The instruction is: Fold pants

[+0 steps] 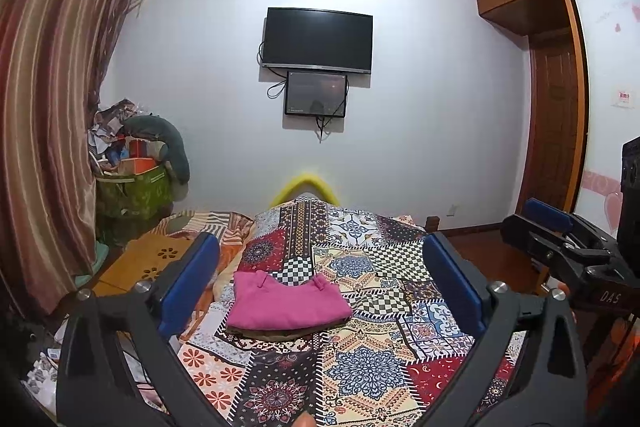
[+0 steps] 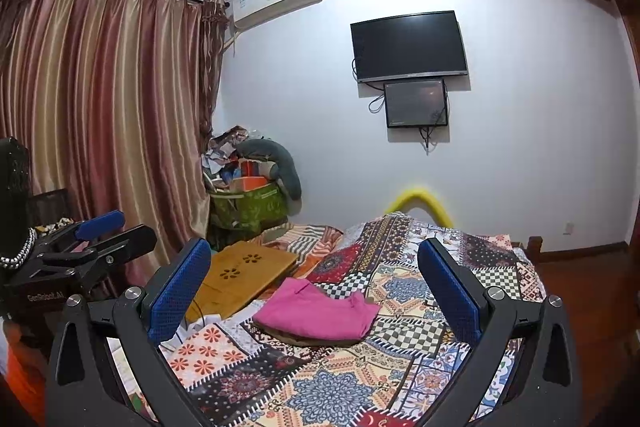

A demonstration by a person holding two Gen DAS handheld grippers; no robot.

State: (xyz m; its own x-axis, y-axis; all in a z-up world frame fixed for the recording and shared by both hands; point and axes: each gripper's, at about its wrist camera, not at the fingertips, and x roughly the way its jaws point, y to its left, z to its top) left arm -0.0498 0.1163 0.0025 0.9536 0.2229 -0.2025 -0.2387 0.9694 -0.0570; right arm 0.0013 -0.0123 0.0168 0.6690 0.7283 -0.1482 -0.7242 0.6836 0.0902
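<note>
The pink pants (image 1: 286, 303) lie folded into a compact bundle on the patchwork bedspread (image 1: 360, 367), a dark lining showing along the near edge. They also show in the right wrist view (image 2: 320, 313). My left gripper (image 1: 320, 259) is open and empty, held above the bed short of the pants. My right gripper (image 2: 314, 263) is open and empty too, raised above the bed near the pants. The right gripper shows at the right edge of the left wrist view (image 1: 560, 235). The left gripper shows at the left edge of the right wrist view (image 2: 100, 231).
A wooden lap tray (image 2: 240, 277) lies on the bed left of the pants. A green box of clutter (image 2: 248, 203) stands by the curtain (image 2: 100, 127). A TV (image 1: 318, 41) hangs on the far wall. A wardrobe (image 1: 560, 87) stands at the right.
</note>
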